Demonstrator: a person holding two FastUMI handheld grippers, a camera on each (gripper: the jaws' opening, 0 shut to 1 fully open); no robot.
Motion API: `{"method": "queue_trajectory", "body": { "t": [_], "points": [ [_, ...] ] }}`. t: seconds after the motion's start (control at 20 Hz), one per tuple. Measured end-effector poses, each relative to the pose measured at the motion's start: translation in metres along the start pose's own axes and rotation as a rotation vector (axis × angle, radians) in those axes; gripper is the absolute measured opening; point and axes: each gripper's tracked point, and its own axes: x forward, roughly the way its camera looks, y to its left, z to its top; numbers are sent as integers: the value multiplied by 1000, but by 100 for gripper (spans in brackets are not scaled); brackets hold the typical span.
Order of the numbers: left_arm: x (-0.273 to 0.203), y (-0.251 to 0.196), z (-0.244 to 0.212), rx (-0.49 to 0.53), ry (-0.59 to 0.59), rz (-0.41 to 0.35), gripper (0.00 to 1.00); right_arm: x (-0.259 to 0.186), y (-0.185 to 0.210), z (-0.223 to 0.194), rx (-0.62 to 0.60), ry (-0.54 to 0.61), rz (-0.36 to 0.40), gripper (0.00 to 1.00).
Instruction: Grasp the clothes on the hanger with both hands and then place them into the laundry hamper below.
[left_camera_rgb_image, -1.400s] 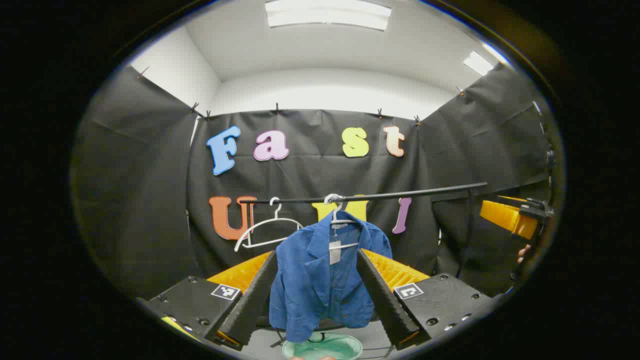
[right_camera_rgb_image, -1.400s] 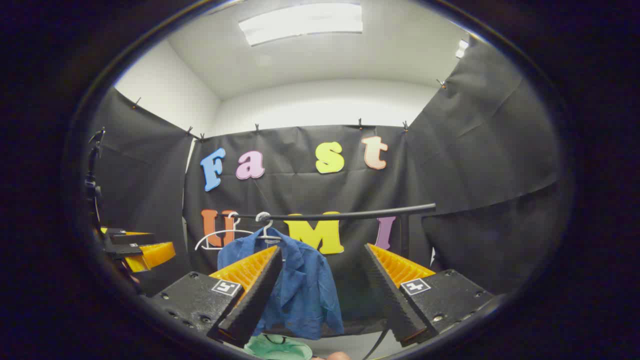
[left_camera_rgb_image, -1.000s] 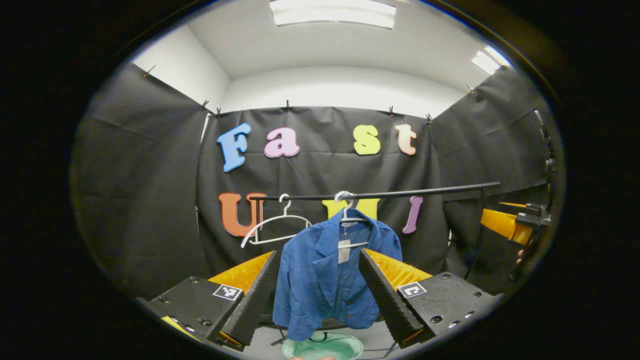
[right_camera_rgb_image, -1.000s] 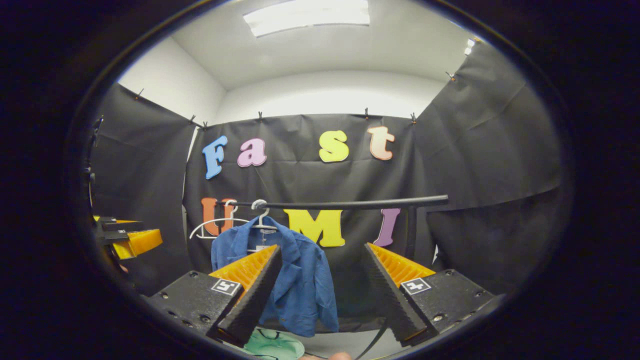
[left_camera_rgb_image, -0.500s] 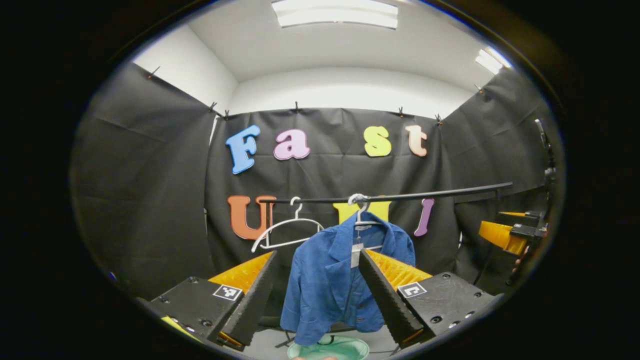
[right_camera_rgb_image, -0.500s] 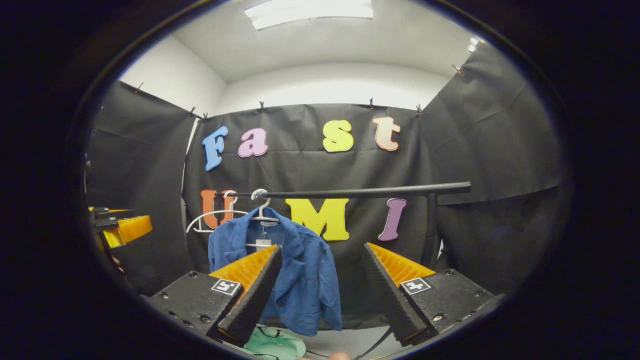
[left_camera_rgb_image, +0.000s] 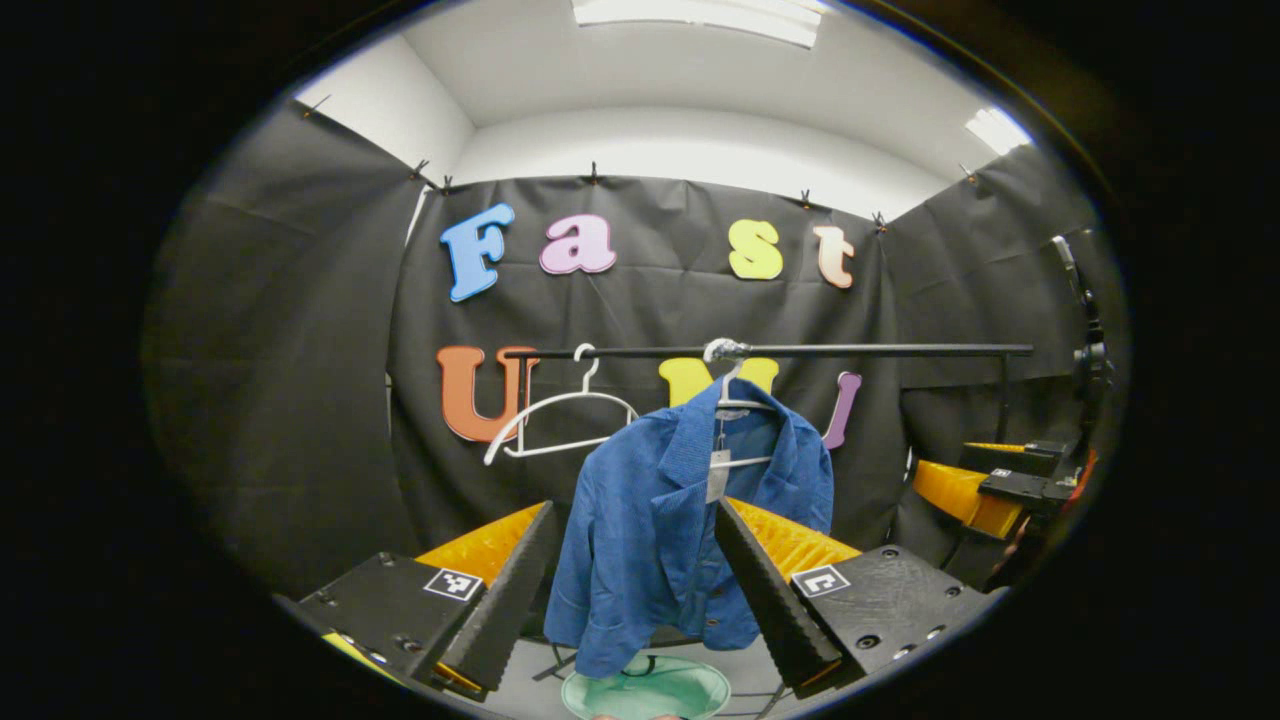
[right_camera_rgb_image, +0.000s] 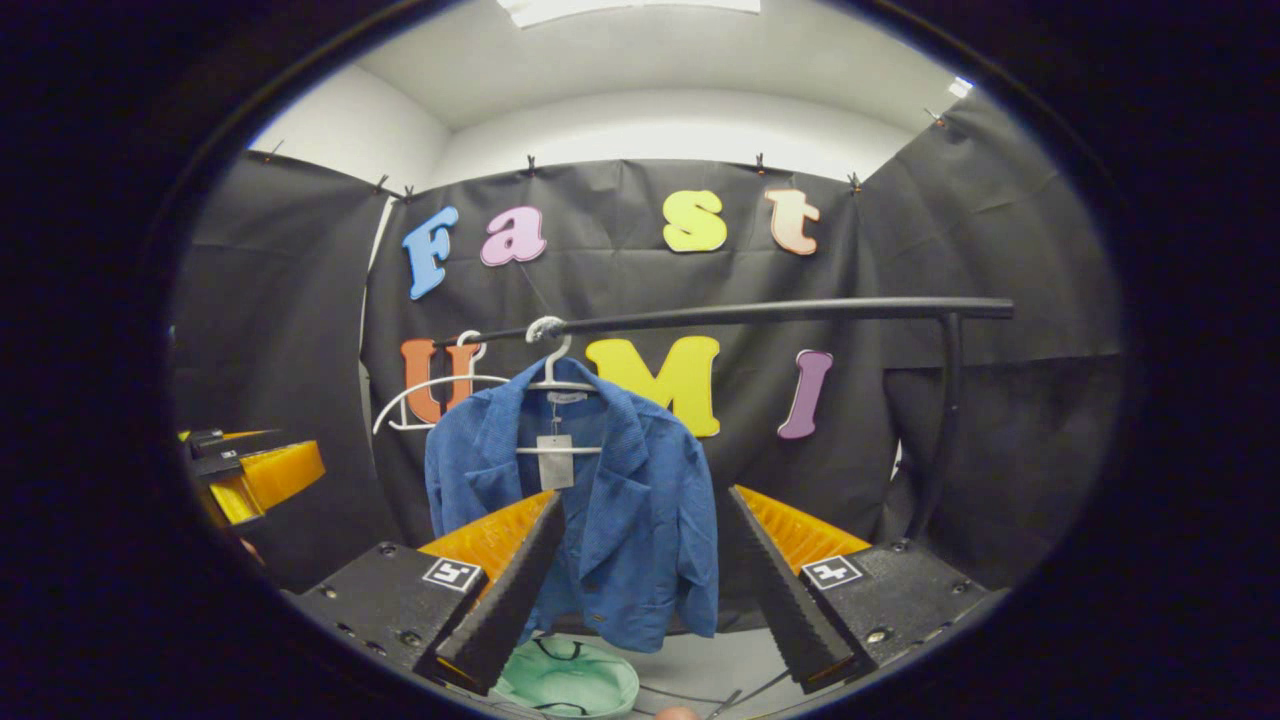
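Note:
A blue jacket (left_camera_rgb_image: 680, 530) hangs on a white hanger (left_camera_rgb_image: 735, 400) from the black rail (left_camera_rgb_image: 860, 351), with a paper tag at its collar. In the right gripper view the same blue jacket (right_camera_rgb_image: 590, 520) hangs left of centre under the rail (right_camera_rgb_image: 780, 312). A pale green hamper (left_camera_rgb_image: 645, 690) stands on the floor under it, and the hamper (right_camera_rgb_image: 568, 680) shows low in the right gripper view. My left gripper (left_camera_rgb_image: 630, 570) is open, well short of the jacket. My right gripper (right_camera_rgb_image: 645, 560) is open too, at a distance from the cloth.
An empty white hanger (left_camera_rgb_image: 560, 420) hangs at the rail's left end. The rail's upright post (right_camera_rgb_image: 940, 420) stands at the right. The other gripper (left_camera_rgb_image: 985, 490) shows at the right edge of the left gripper view, and at the left edge (right_camera_rgb_image: 250, 475) of the right gripper view.
Both grippers have moved closer to the rail, so the jacket looms larger. In the right gripper view the jacket has shifted toward the centre. Both stay open.

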Motion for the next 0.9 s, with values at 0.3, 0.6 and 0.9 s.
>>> {"method": "queue_trajectory", "body": {
  "t": [0.3,0.6,0.9],
  "points": [
    [39,-3,-49,-35,83,-30,98,45,6,-40,-7,124,-4,100],
    [94,-30,-67,-37,107,-42,96,109,2,-53,23,178,52,100],
    [149,-44,-80,-30,129,-22,100,181,11,-52,51,213,132,100]
  ]
}}
